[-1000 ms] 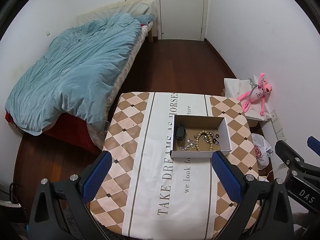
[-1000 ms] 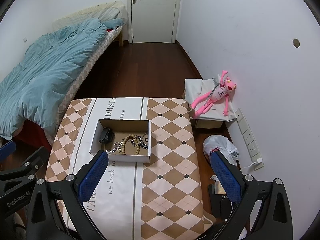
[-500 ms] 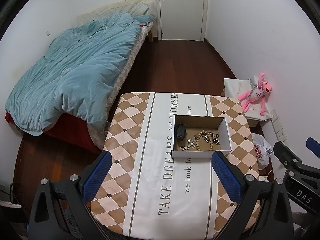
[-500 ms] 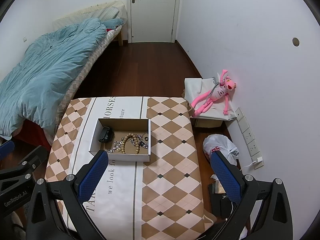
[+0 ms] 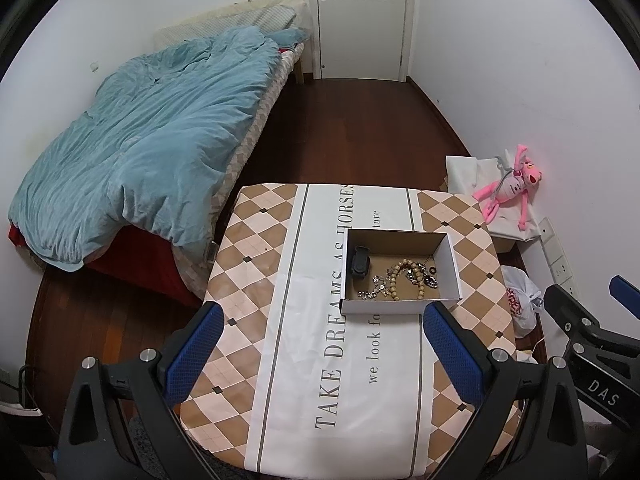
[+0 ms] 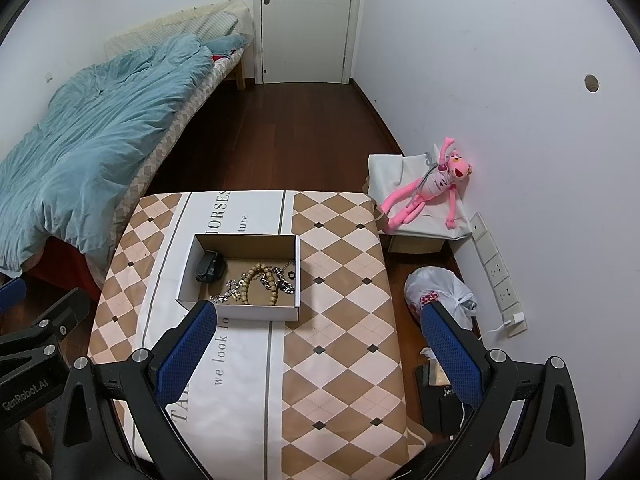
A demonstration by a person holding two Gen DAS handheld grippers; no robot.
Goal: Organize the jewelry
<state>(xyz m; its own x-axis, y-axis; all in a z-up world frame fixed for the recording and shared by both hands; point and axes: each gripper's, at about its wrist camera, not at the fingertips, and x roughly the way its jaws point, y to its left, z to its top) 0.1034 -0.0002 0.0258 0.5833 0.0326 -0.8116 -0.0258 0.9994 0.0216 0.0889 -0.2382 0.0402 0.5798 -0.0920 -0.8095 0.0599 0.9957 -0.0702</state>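
An open white cardboard box (image 5: 400, 307) (image 6: 240, 312) sits on the table with the checkered cloth (image 5: 256, 272) (image 6: 344, 320). Inside lie a wooden bead bracelet (image 5: 404, 276) (image 6: 258, 282), a silver chain (image 5: 374, 290) (image 6: 226, 294), a dark chain piece (image 5: 430, 280) (image 6: 285, 286) and a black band-like item (image 5: 359, 261) (image 6: 210, 266). My left gripper (image 5: 322, 354) is open and empty, held high above the table's near side. My right gripper (image 6: 320, 350) is open and empty, also high above the table, right of the box.
A bed with a blue duvet (image 5: 140, 140) (image 6: 80, 140) stands left of the table. A pink plush toy (image 5: 510, 188) (image 6: 432, 188) lies on a white-covered box by the right wall. A plastic bag (image 6: 440, 296) sits on the floor near wall sockets (image 6: 496, 272). A shut door (image 5: 362, 16) is at the back.
Both grippers have drifted slightly back and up. The box and jewelry have not moved.
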